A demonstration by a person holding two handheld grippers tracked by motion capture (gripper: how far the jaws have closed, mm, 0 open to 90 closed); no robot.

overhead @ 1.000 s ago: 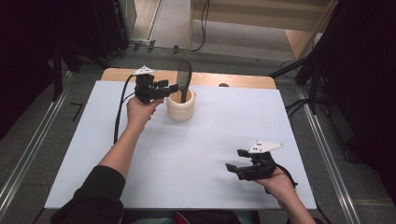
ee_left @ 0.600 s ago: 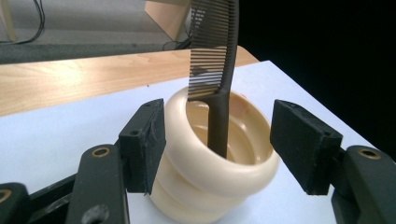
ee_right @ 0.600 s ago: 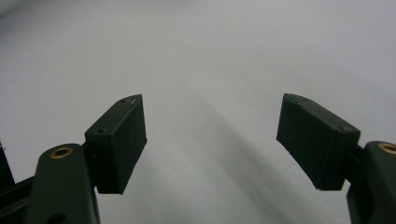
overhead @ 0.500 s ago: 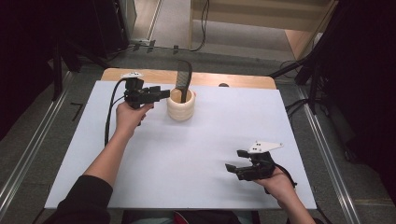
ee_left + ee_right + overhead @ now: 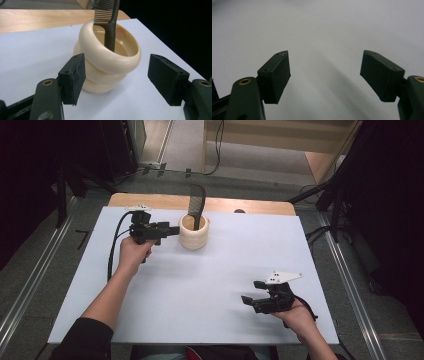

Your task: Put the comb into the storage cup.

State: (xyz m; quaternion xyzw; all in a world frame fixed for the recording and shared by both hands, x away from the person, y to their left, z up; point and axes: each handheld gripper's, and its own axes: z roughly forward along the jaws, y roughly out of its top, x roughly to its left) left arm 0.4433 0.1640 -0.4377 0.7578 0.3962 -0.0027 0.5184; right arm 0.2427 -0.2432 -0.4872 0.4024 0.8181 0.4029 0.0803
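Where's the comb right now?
In the high view the comb stands upright in the cream holder at the table's far middle, just beyond the open left tongs.

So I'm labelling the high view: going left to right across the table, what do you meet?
Left gripper → cream holder with the black comb standing in it → right gripper.

1. The left gripper (image 5: 170, 231), a black two-jaw tool in the person's left hand, has drawn back from the cream ribbed ring-shaped holder (image 5: 194, 232) towards the tabletop's left edge and now sits just beside it.
2. It has also sunk slightly.
3. Its jaws have just been opening; nothing sits between them, the holder and its black plastic comb (image 5: 108, 22) lying beyond them.
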